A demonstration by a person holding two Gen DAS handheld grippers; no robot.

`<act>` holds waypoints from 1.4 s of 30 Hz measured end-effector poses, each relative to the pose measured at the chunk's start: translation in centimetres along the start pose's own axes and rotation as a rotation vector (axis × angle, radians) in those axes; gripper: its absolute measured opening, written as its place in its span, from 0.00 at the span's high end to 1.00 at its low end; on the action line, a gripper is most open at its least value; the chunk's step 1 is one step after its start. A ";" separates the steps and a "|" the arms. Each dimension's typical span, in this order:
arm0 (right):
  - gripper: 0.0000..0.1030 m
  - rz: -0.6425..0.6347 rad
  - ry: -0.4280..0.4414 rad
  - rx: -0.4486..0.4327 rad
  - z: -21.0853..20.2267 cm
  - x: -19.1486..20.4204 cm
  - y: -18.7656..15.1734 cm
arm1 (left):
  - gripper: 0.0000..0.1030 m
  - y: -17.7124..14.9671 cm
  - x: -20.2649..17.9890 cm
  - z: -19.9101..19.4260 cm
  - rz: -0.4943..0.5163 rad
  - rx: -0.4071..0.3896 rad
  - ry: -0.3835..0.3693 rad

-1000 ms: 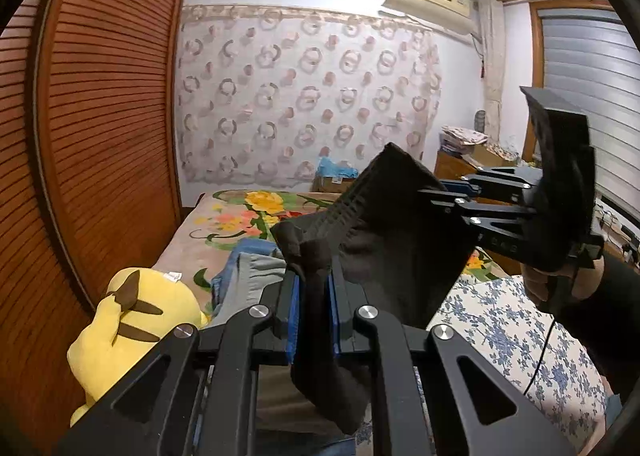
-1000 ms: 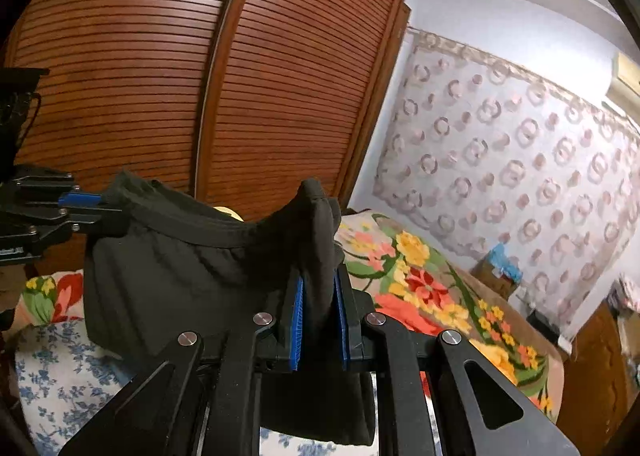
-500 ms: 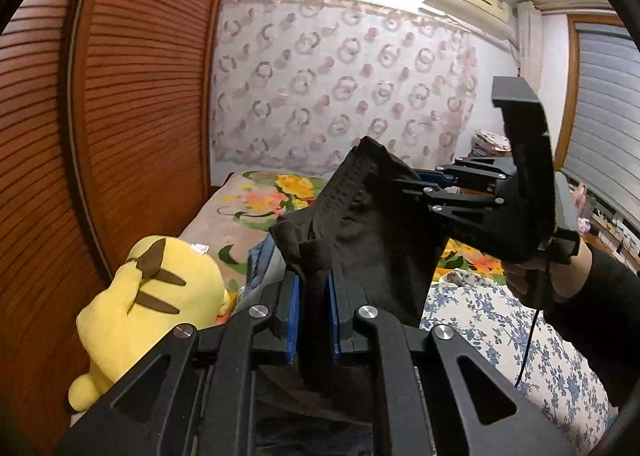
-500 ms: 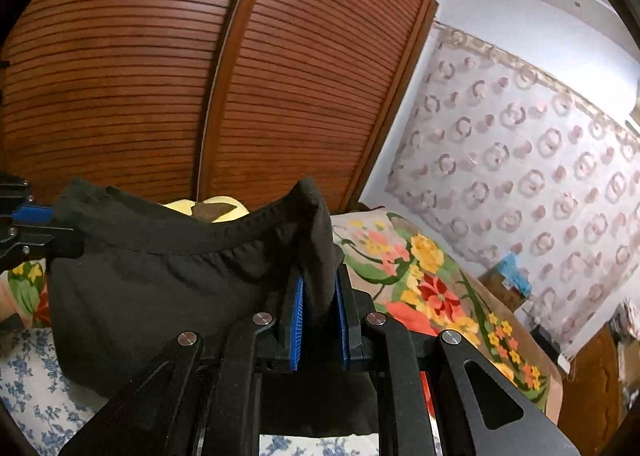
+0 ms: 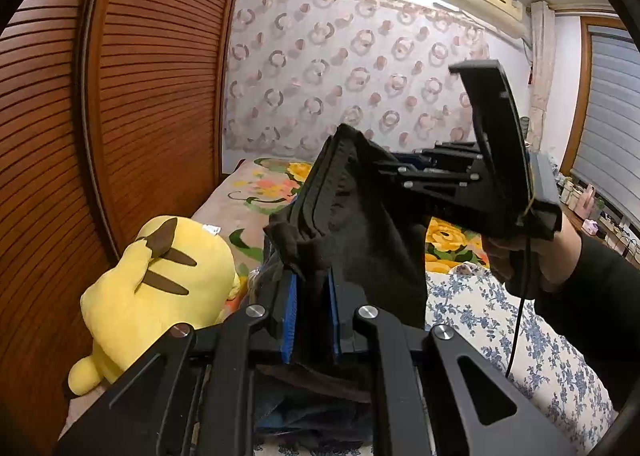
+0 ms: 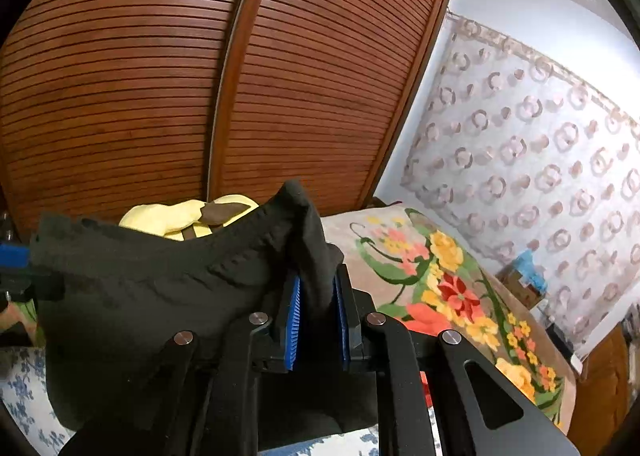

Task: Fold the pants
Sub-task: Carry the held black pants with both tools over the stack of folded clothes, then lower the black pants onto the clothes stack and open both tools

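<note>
1. Since a second ago the two grippers have drawn closer; the waistband spanning them, taut before, now sags and bunches.
2. Left gripper (image 5: 312,312) is clamped on one corner of the black pants (image 5: 372,232), blue pads pinching bunched cloth.
3. Right gripper (image 6: 316,324) has the other corner between its pads, but its jaws are opening; cloth looks looser there.
4. The pants hang in the air over the bed (image 5: 480,320), near the yellow plush toy (image 5: 160,276).
5. To fold well: bring corners together level, edges matched, before either side lets go.
6. Risk: the right corner slipping early, spoiling the fold.
</note>
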State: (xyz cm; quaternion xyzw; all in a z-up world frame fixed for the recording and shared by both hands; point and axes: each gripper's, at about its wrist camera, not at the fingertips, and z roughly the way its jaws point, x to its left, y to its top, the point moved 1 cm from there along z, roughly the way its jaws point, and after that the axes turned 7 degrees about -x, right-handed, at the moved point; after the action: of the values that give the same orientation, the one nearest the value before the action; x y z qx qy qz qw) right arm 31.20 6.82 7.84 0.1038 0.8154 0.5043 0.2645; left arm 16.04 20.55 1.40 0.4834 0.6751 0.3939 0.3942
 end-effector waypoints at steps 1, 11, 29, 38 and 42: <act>0.75 0.004 -0.002 -0.002 0.0 -0.1 0.0 | 0.87 -0.1 0.0 0.1 -0.001 0.003 0.004; 0.67 0.096 0.101 0.007 -1.4 -0.8 -0.9 | 0.87 -1.6 0.8 0.5 -0.027 0.029 0.049; 0.54 0.261 0.188 0.138 4.9 -3.2 -4.0 | 0.84 -2.3 1.3 0.7 -0.014 0.061 0.095; 0.34 0.273 0.188 0.122 3.2 -2.4 -4.9 | 0.18 -2.1 2.3 -0.2 -0.026 0.040 0.098; 0.23 0.274 0.174 0.101 2.1 -1.8 -5.1 | 0.07 -2.0 2.2 -0.1 0.017 0.054 0.153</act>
State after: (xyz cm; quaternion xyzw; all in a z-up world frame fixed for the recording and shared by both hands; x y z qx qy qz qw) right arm 34.36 5.25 3.20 0.1829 0.8379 0.5010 0.1161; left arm 14.73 22.21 -0.73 0.4680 0.7095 0.4145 0.3251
